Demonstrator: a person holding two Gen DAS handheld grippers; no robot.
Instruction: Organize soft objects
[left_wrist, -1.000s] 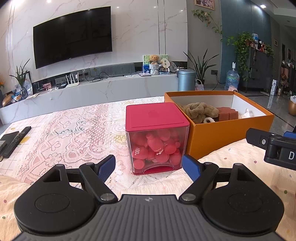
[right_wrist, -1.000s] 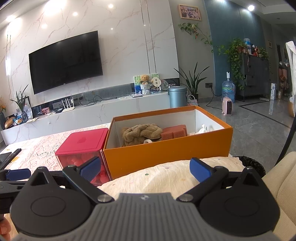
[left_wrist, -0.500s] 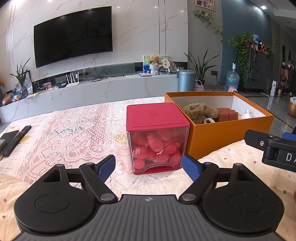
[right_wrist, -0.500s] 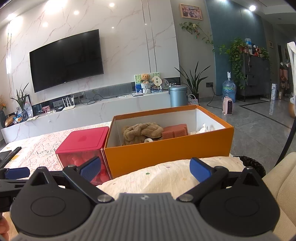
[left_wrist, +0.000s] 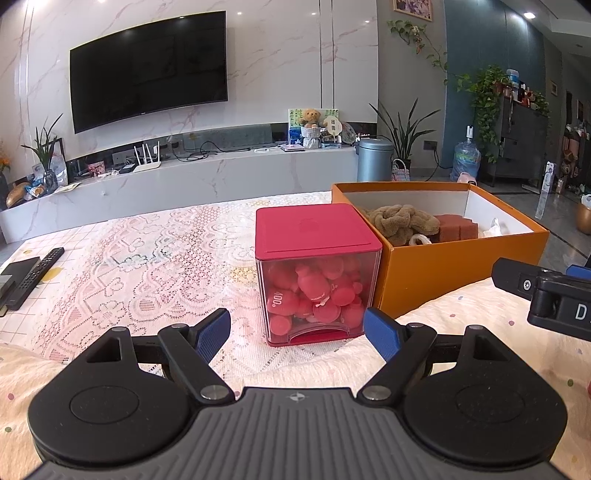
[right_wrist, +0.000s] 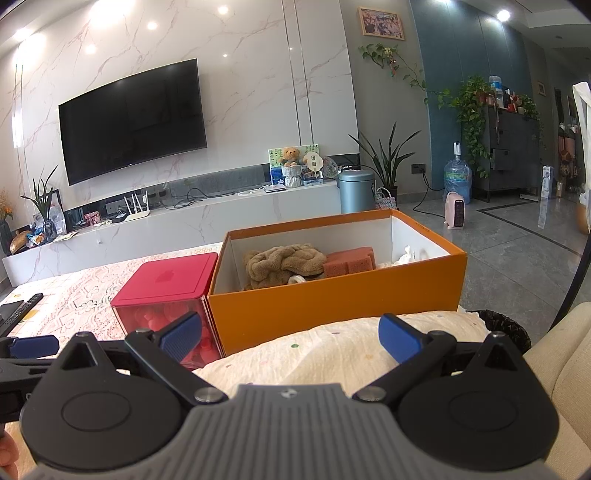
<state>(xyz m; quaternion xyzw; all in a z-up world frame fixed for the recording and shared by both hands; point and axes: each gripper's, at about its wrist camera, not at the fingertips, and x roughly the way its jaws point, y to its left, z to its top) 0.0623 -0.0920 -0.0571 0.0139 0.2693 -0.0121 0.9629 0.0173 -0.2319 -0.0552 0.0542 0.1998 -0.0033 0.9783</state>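
An orange box (left_wrist: 443, 269) stands on the table and holds a brown plush toy (left_wrist: 402, 223), a red-brown sponge (left_wrist: 456, 229) and something white (left_wrist: 493, 227). It also shows in the right wrist view (right_wrist: 332, 306), with the plush toy (right_wrist: 284, 264) and the sponge (right_wrist: 349, 262) inside. A clear cube with a red lid (left_wrist: 317, 273), full of red soft pieces, stands against the box's left side. My left gripper (left_wrist: 297, 330) is open and empty just in front of the cube. My right gripper (right_wrist: 290, 338) is open and empty in front of the box.
A lace cloth (left_wrist: 129, 266) covers the table. A dotted cream blanket (right_wrist: 332, 354) lies at the near edge. A remote (left_wrist: 33, 275) lies at the far left. A TV console (left_wrist: 184, 177) runs along the wall behind. A black bin (right_wrist: 506, 328) is at the right.
Both views have shifted very slightly. The grippers stay open and nothing on the table has moved.
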